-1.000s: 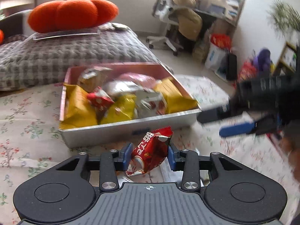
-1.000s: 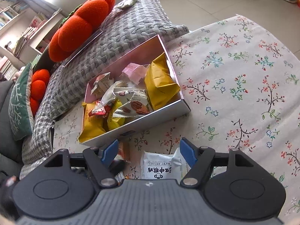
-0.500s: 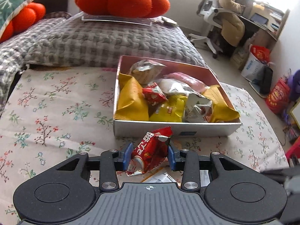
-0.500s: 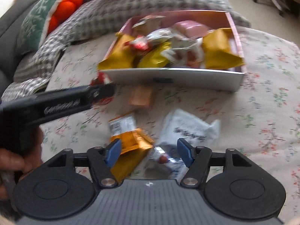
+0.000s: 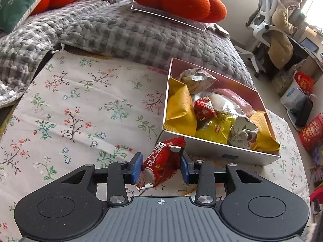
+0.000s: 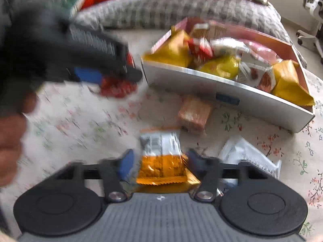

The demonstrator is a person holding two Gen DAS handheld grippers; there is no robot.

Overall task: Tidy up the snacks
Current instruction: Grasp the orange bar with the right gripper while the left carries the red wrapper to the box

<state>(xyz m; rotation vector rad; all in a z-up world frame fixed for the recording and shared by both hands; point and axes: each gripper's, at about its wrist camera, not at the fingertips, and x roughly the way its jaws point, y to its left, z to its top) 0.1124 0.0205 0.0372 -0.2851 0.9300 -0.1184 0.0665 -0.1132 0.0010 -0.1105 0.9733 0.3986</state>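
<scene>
My left gripper (image 5: 161, 168) is shut on a red snack packet (image 5: 159, 161), held just above the floral cloth near the front left corner of the snack box (image 5: 212, 151). Several yellow, red and silver packets fill that box. In the blurred right wrist view my right gripper (image 6: 160, 161) is closing around an orange-and-white packet (image 6: 161, 167) that lies on the cloth. A sliver of gap still shows at its left pad. The left gripper (image 6: 113, 76) with the red packet (image 6: 117, 88) shows at upper left there, beside the box (image 6: 222, 92).
A pink-brown wafer packet (image 6: 193, 115) and a white packet (image 6: 248, 155) lie on the cloth in front of the box. A grey checked quilt (image 5: 131, 34) with orange plush cushions (image 5: 177, 0) lies behind. A hand (image 6: 10, 137) holds the left gripper. Office chair (image 5: 268, 22) and bags stand at the right.
The right gripper dropped over the orange packet and its jaws narrowed around it. The left gripper, still holding the red packet, swung so the box now sits to its right.
</scene>
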